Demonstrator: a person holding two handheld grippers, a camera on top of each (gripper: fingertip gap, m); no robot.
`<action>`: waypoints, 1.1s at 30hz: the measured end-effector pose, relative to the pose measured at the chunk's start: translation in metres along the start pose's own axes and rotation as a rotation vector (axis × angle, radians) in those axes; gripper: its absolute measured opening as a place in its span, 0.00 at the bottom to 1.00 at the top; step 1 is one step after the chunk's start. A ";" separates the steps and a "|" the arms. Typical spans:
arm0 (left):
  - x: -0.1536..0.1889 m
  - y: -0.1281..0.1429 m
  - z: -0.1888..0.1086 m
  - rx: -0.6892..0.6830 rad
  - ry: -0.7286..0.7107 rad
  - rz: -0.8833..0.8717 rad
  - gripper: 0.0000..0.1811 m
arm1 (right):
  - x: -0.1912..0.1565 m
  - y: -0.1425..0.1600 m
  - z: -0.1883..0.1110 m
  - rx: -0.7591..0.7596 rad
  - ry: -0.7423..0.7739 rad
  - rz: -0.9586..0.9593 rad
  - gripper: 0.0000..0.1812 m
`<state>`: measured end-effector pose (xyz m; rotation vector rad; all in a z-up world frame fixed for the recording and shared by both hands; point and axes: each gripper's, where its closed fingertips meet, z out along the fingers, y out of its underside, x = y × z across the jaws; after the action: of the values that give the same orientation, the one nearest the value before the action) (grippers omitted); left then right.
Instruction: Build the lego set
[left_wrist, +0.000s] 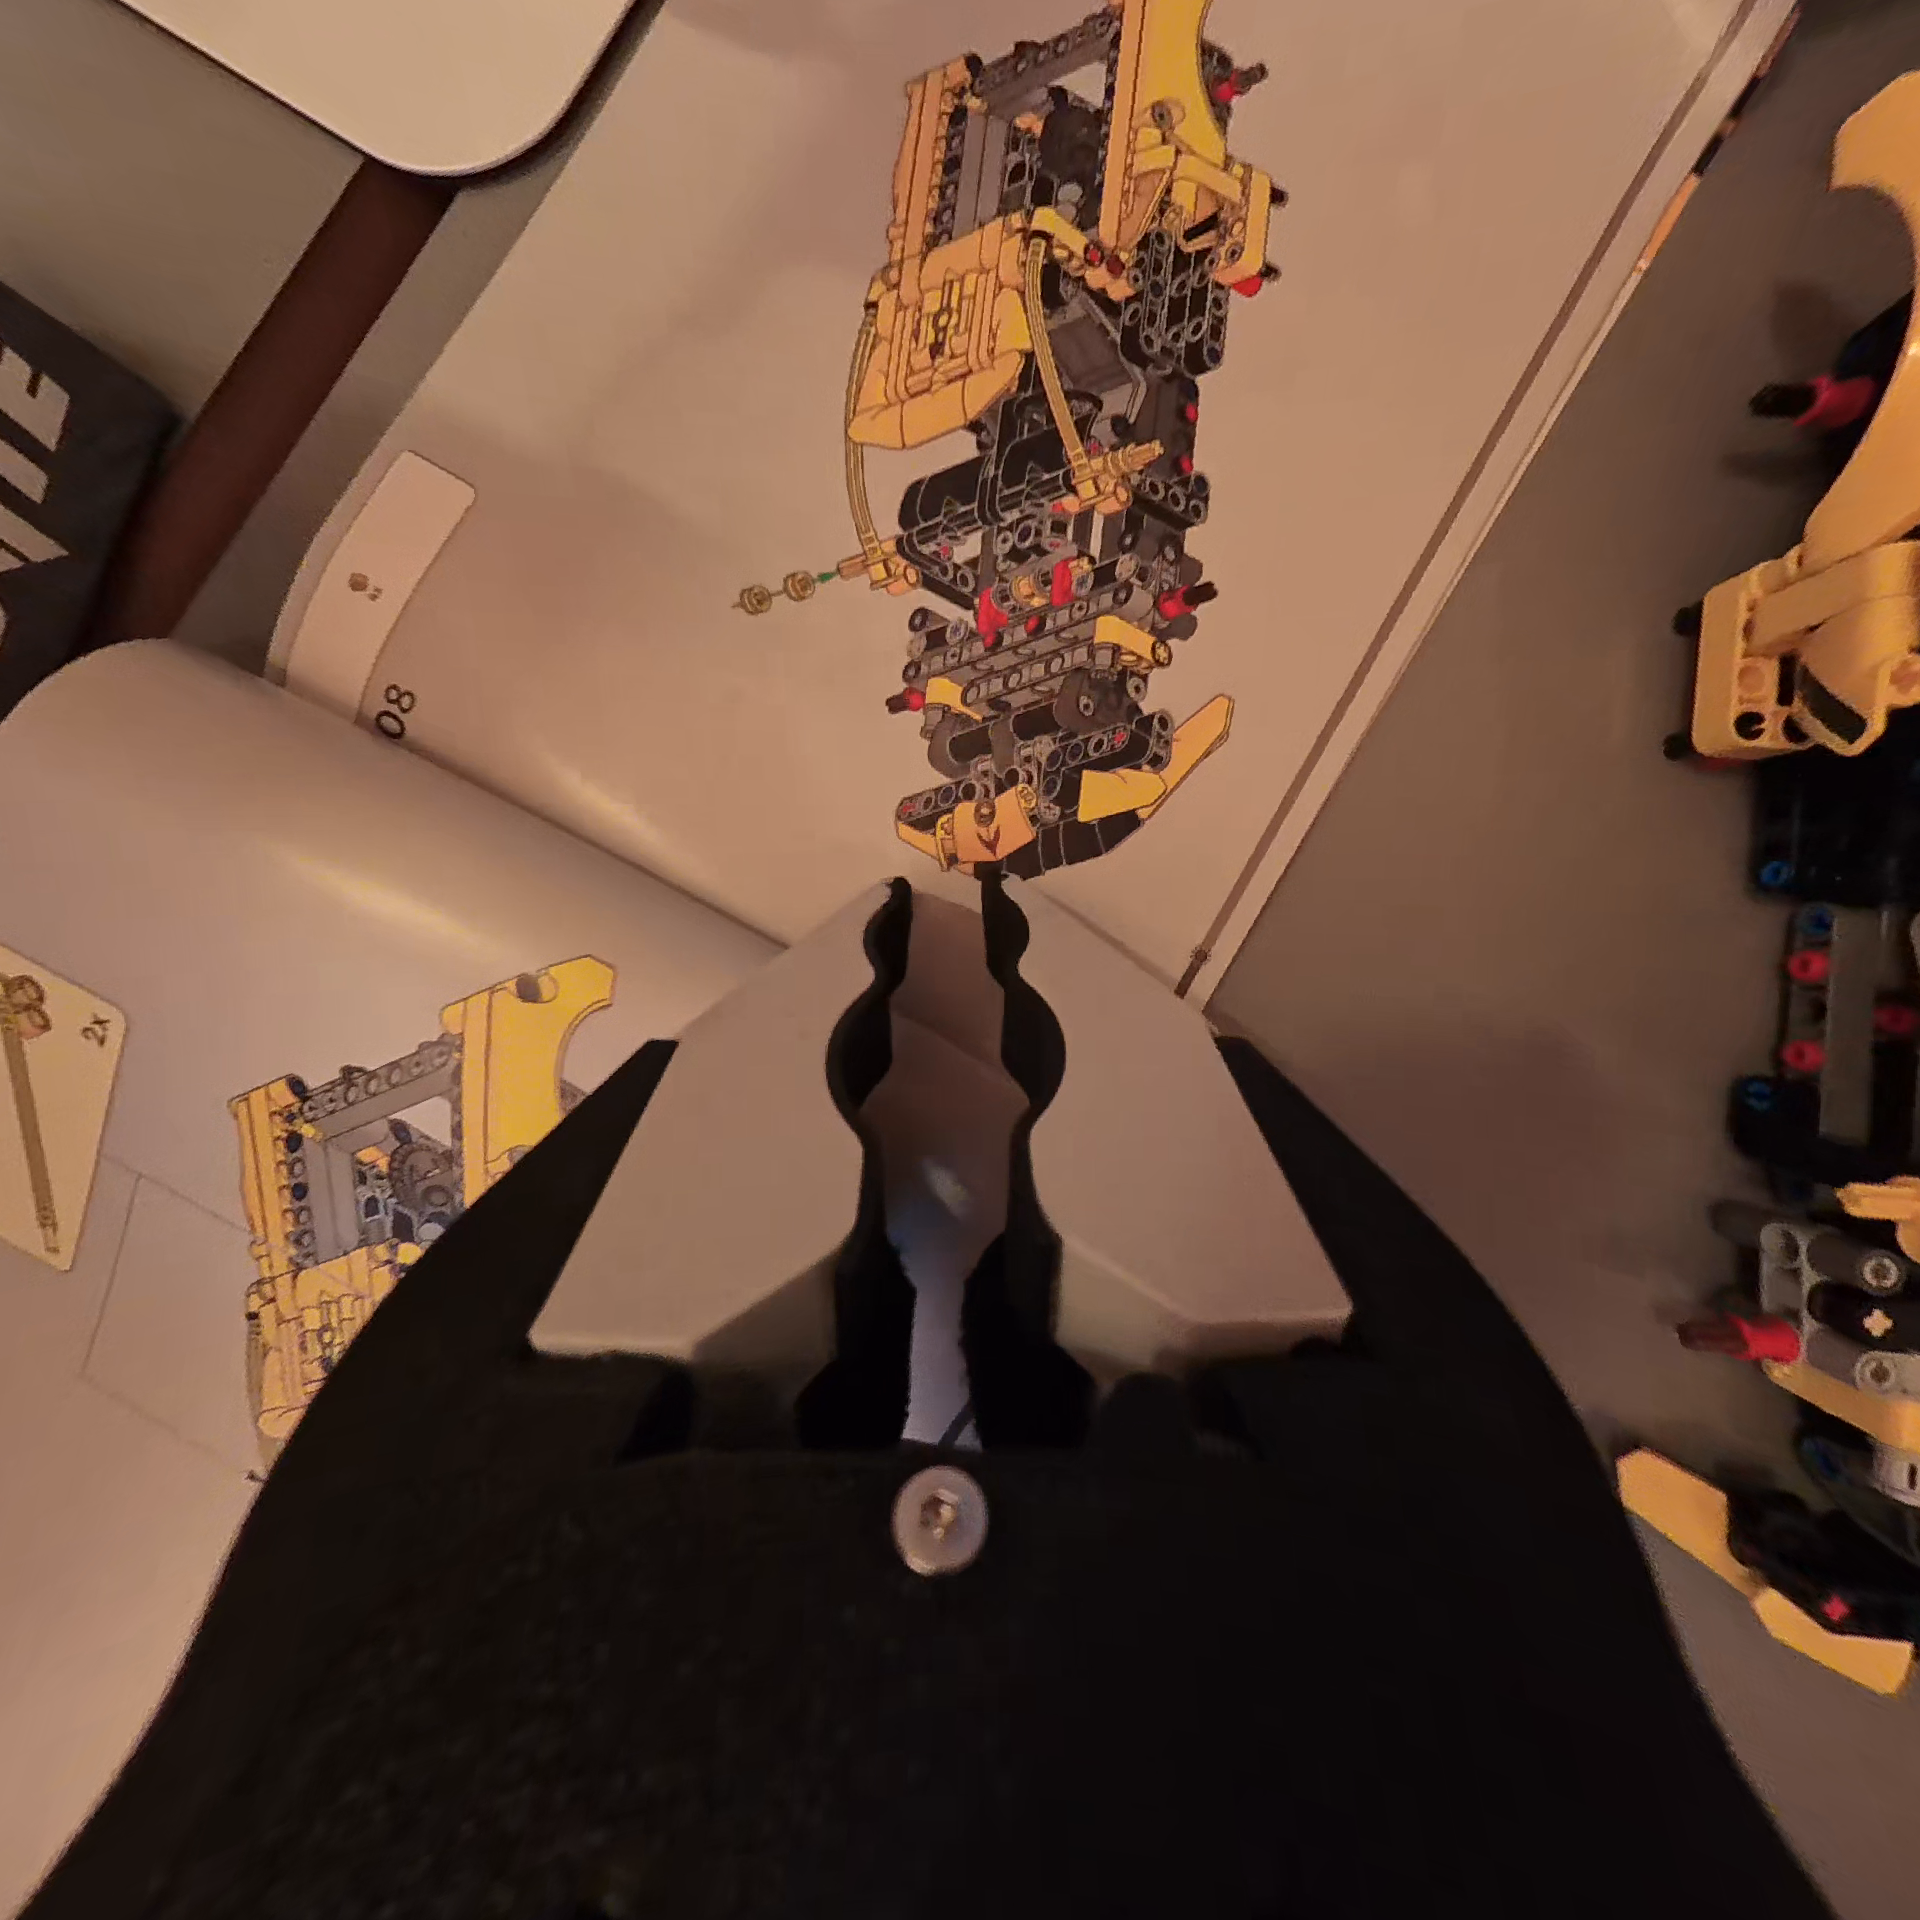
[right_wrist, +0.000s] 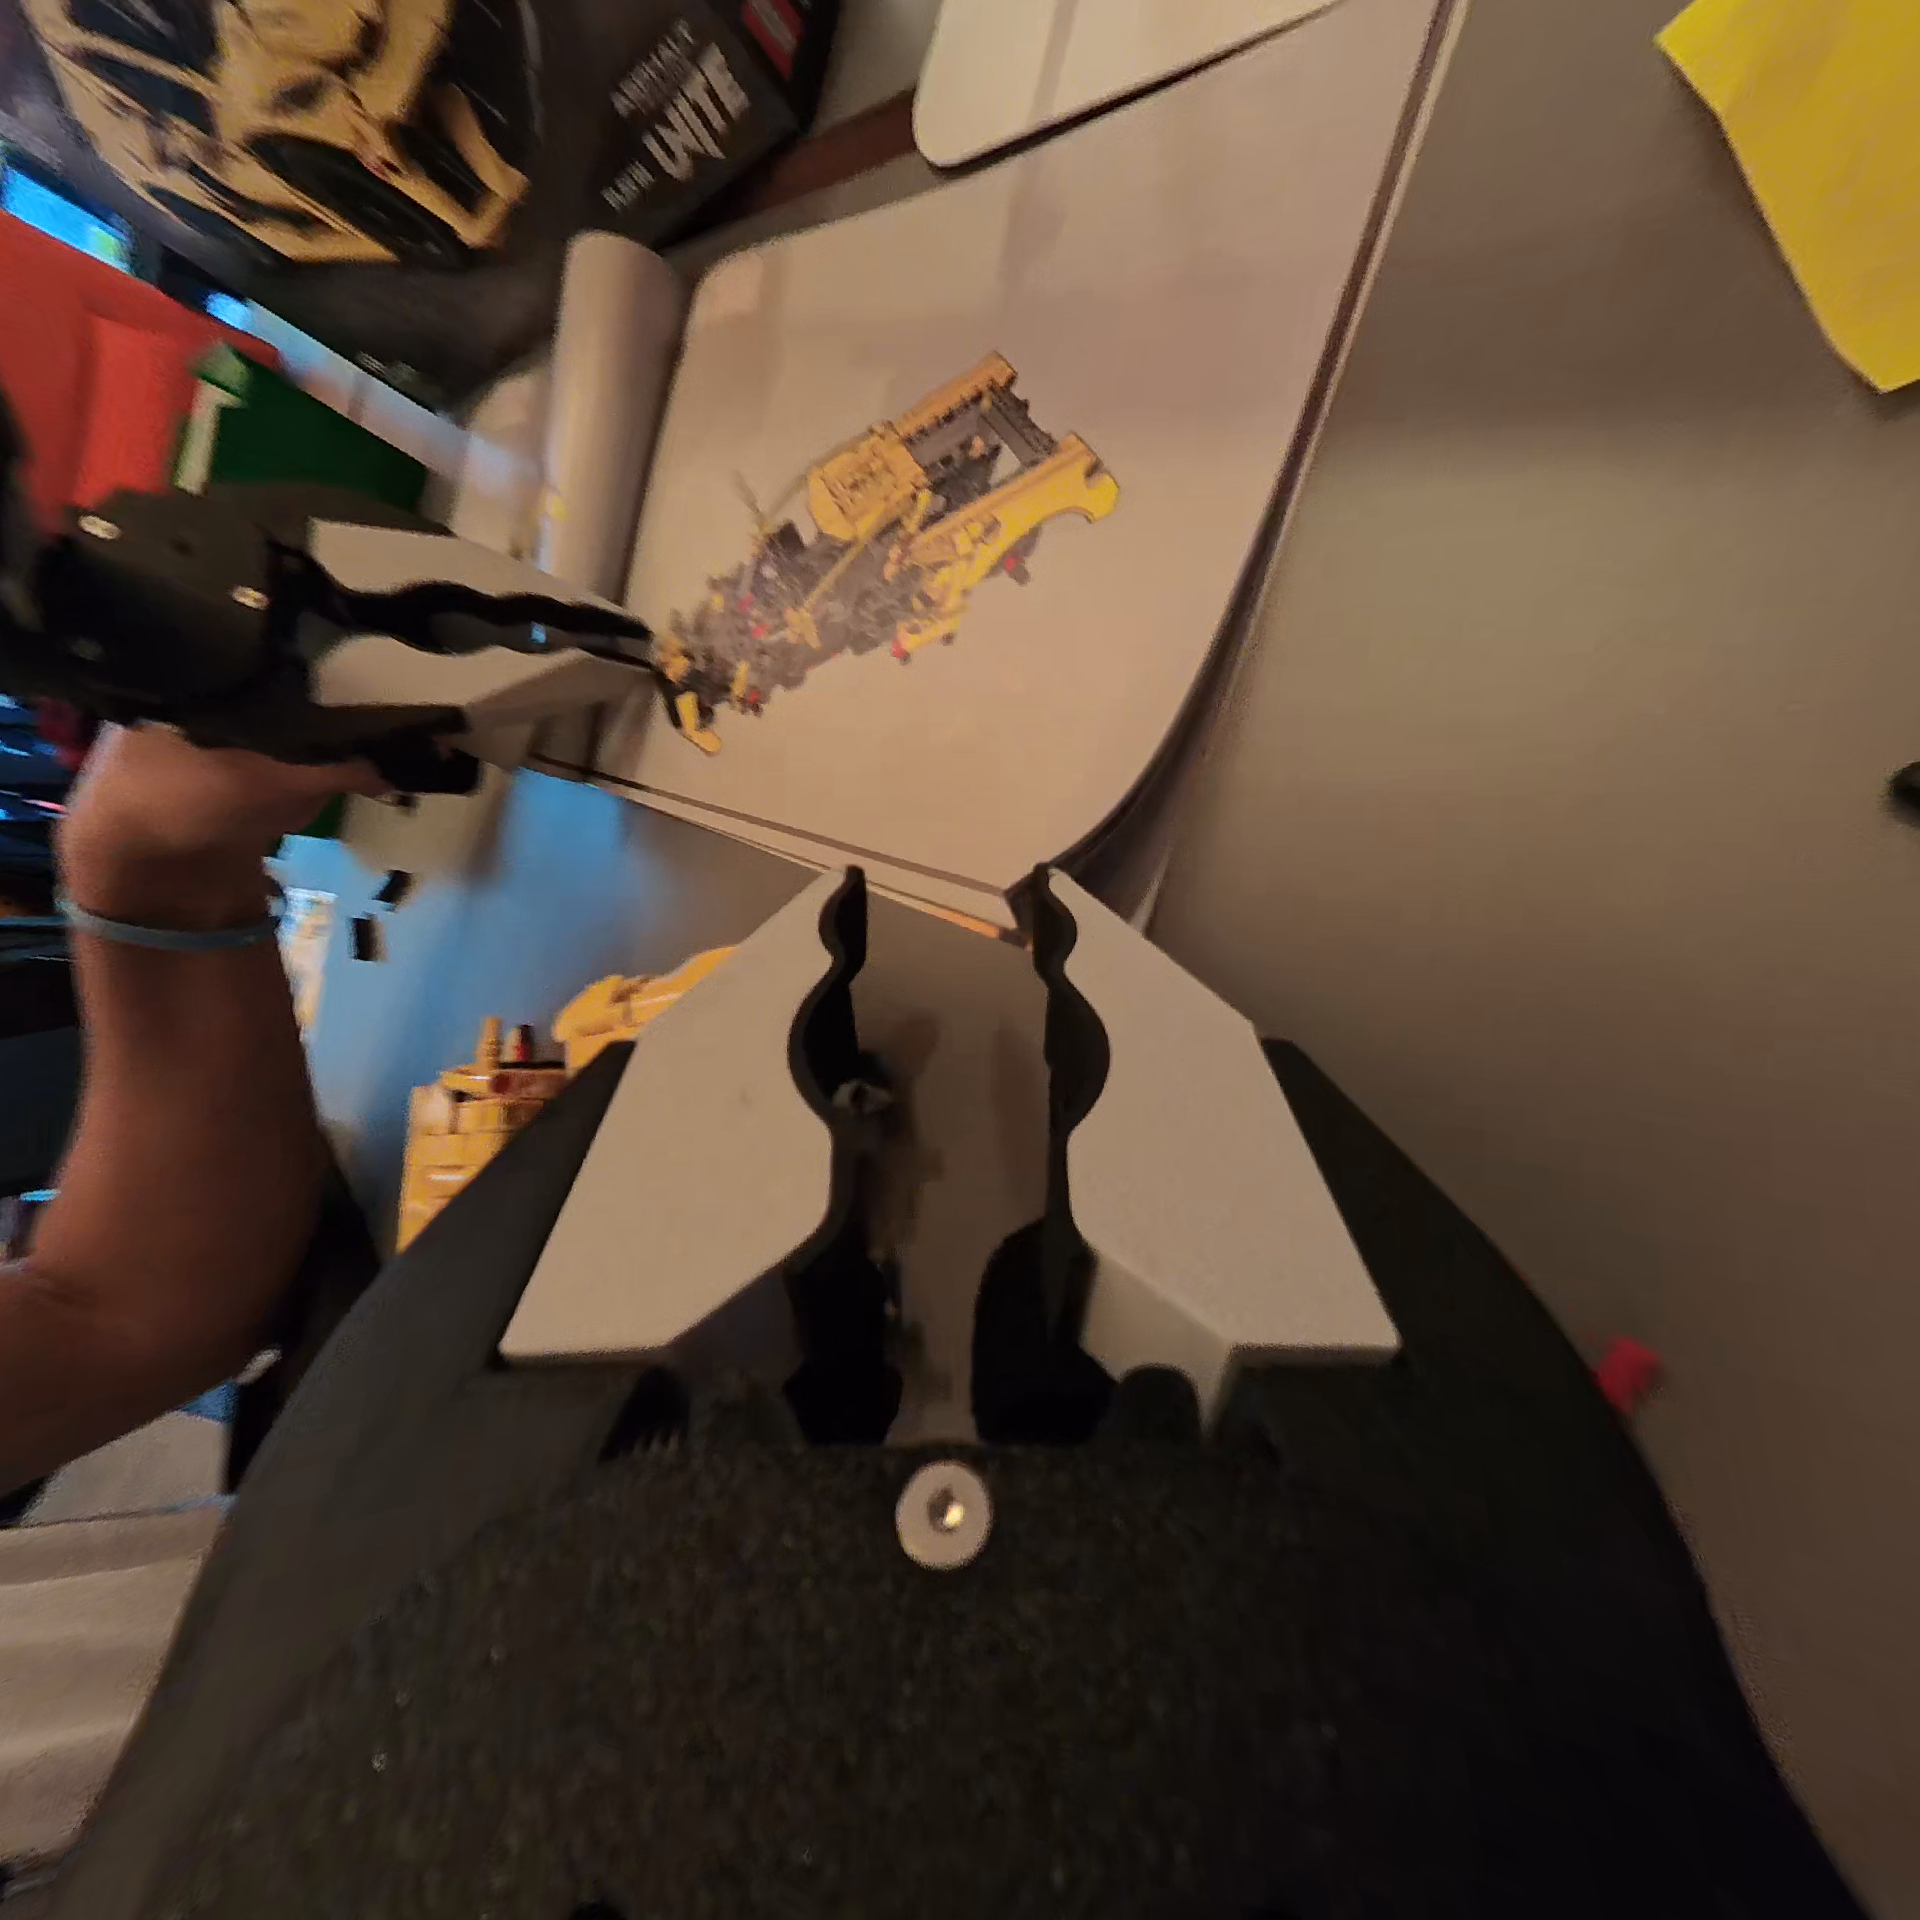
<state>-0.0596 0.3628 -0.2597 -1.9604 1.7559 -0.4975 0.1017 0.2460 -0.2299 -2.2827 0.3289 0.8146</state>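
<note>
Left gripper (left_wrist: 951, 894): the jaws stand a narrow gap apart with nothing between them. The tips hover over the open manual (left_wrist: 644, 436), just at the lower end of the printed model diagram (left_wrist: 1049, 447). The right wrist view confirms this: the left gripper (right_wrist: 639, 639), held by a hand (right_wrist: 177, 810), points at the near end of the diagram (right_wrist: 883, 561) on the page.

Right gripper (right_wrist: 951, 899): the jaws stand wide apart and empty, near the near corner of the manual (right_wrist: 1039, 748). It is not engaged with any part.

The model (left_wrist: 1829, 935), yellow and black with red pins, lies on the grey table (left_wrist: 1507, 727) just beside the right edge of the manual. In the right wrist view a yellow portion of the model (right_wrist: 499, 1101) shows to the left of the right gripper. It is partly built; neither gripper touches it.

Farther off: a curled-over page (left_wrist: 208, 831) to the left, the set box (right_wrist: 312, 114) beyond the manual, and a yellow sheet (right_wrist: 1818, 177) at the far right.

Judged step: consulting the diagram before the next part is fitted.

Procedure:
1. Read the step with the page flat; keep the left tips clear of the drawing so no detail is covered.
2. Match the model's orientation to the diagram before picking a part.
3. Identify the small parts shown beside the drawing; none is visible loose here, so locate them first.
4. Steady the model with one gripper and insert with the other, pushing along the hole axis.
</note>
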 end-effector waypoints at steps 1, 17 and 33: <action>0.000 0.000 0.001 -0.004 -0.002 0.002 0.07 | -0.004 -0.002 0.000 0.017 -0.033 0.018 0.17; 0.004 0.000 0.001 0.004 0.029 -0.028 0.04 | 0.024 0.006 0.007 -0.078 0.193 -0.007 0.10; 0.045 -0.096 -0.045 0.444 0.518 -0.501 0.25 | -0.076 -0.015 0.017 -0.017 0.296 -0.800 0.00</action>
<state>0.0005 0.3211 -0.1699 -2.0299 1.2223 -1.5351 0.0419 0.2690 -0.1838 -2.2589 -0.4515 0.0698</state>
